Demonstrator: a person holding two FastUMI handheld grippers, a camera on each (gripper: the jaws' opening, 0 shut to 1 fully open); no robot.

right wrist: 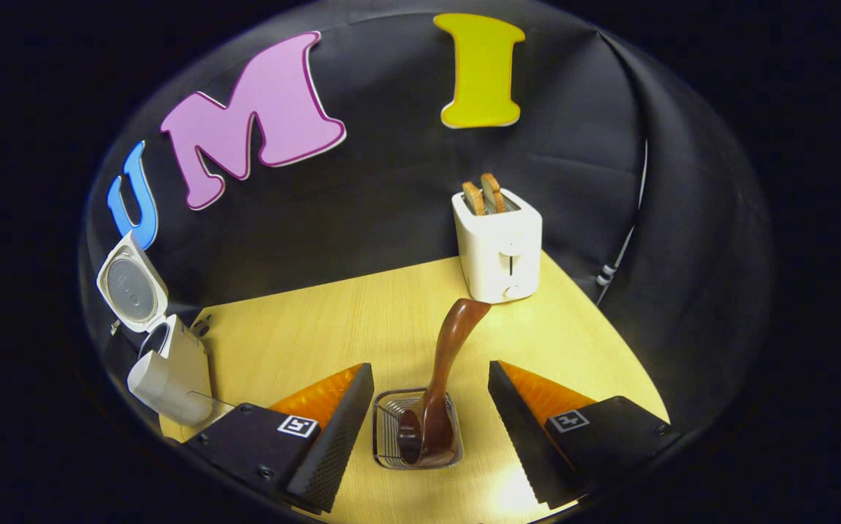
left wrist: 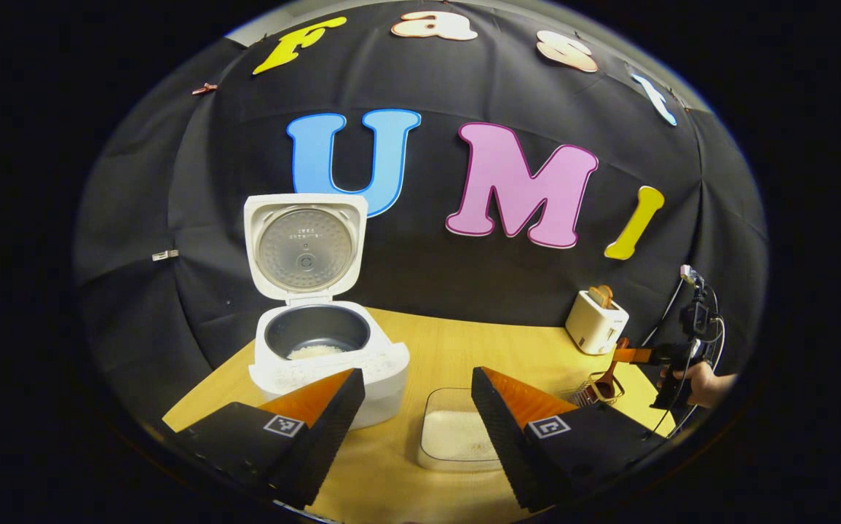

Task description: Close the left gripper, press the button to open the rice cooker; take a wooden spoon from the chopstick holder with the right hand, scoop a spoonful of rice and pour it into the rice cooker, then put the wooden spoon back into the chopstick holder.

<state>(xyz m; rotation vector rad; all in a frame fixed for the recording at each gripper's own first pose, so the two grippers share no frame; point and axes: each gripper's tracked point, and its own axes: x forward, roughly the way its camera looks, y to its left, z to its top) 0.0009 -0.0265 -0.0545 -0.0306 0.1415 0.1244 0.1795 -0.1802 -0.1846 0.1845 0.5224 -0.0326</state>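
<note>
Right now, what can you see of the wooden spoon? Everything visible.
The wooden spoon is dark brown, glossy, one-piece wood by the look. It stands bowl-down in the wire chopstick holder, its curved handle rising and leaning toward the toaster without touching it. The right gripper is open, fingers either side of the holder, clear of the spoon. Nothing but the holder touches it.

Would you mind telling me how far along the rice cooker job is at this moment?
Done: the rice cooker stands open with rice in its pot, and the wooden spoon sits bowl-down in the chopstick holder. In hand: nothing; the right gripper is open around the spoon, and the left gripper is open. Left: apparently only withdrawing.
</note>
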